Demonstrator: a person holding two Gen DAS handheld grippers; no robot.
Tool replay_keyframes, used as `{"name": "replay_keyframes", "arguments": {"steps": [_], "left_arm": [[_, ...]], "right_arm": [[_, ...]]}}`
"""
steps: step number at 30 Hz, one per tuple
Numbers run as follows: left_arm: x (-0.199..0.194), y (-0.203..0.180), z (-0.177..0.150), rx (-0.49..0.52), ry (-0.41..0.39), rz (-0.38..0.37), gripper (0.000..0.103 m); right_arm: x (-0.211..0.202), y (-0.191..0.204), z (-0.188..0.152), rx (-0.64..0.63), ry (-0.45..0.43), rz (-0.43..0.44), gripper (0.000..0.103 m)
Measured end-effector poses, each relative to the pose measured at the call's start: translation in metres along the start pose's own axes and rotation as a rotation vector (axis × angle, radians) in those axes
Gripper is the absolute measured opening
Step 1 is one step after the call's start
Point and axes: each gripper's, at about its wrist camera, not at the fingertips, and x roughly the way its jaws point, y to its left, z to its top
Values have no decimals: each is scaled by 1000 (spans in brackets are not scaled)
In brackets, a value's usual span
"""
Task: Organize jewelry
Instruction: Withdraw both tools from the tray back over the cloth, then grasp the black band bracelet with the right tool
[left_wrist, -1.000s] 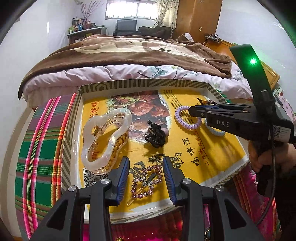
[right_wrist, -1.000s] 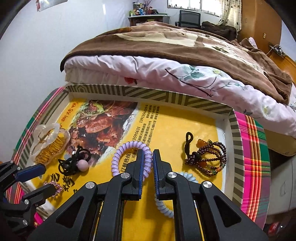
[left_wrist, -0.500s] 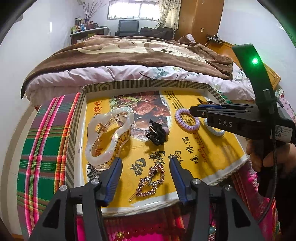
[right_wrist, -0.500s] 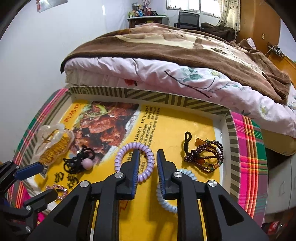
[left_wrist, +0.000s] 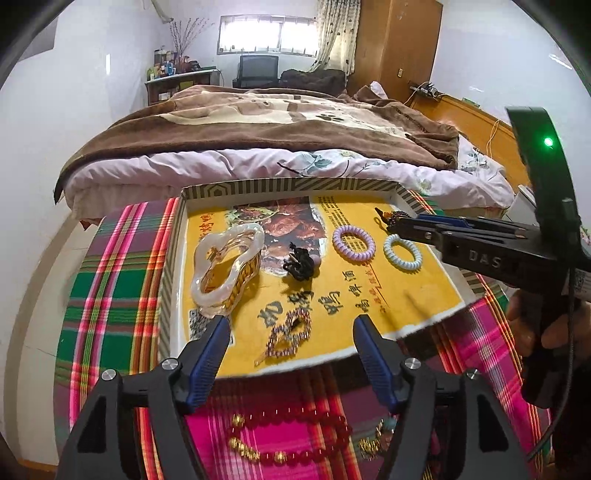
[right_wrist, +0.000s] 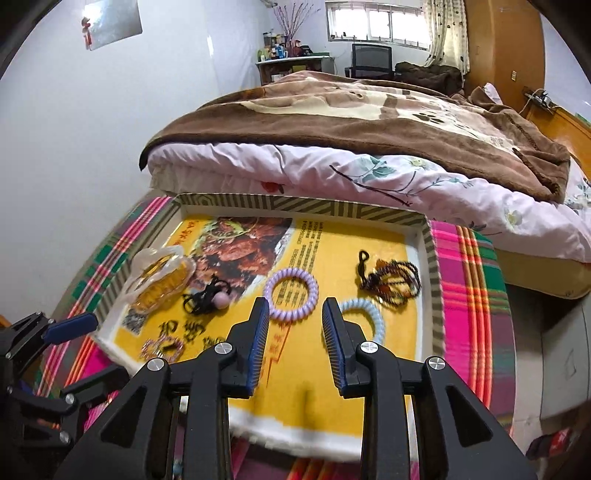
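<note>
A shallow tray (left_wrist: 173, 258) with a yellow printed lining is seen on the plaid-covered bench (left_wrist: 110, 280). Going left to right in the left wrist view, a clear claw clip (left_wrist: 229, 269) is placed at nine o'clock in the tray, a black hair tie (left_wrist: 299, 262) at the centre, a rhinestone clip (left_wrist: 288, 332) at six o'clock, then a purple coil tie (left_wrist: 353, 242), a blue coil tie (left_wrist: 402, 253) and a dark bead bracelet (right_wrist: 391, 280) at three o'clock. The left hand-held gripper (left_wrist: 291, 349) is held open above the rhinestone clip, its jaws just widened, nothing gripped. The right hand-held gripper (right_wrist: 295, 343) is parted too, just opened, empty, between the two coil ties.
</note>
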Motion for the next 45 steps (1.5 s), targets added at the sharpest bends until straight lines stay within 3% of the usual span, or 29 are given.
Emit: {"name": "replay_keyframes", "arguments": {"steps": [8, 17, 21, 24, 39, 42, 45], "left_arm": [[-27, 8, -21, -30, -15, 2, 71], [-59, 26, -52, -78, -40, 17, 74], [-65, 32, -64, -102, -40, 20, 74], [-65, 36, -73, -119, -31, 17, 74], [-72, 48, -98, -160, -9, 28, 74], [-71, 47, -99, -162, -4, 32, 74], [-70, 44, -98, -159, 0, 31, 74]], "right_arm": [[-33, 0, -31, 20, -24, 43, 31], [-53, 5, -90, -1, 11, 117, 32], [-57, 11, -115, -41, 37, 141, 42], [-58, 16, -129, -54, 52, 159, 43], [-45, 35, -151, -109, 94, 102, 43], [-47, 33, -152, -106, 84, 81, 20], [-48, 30, -153, -92, 82, 96, 19]]}}
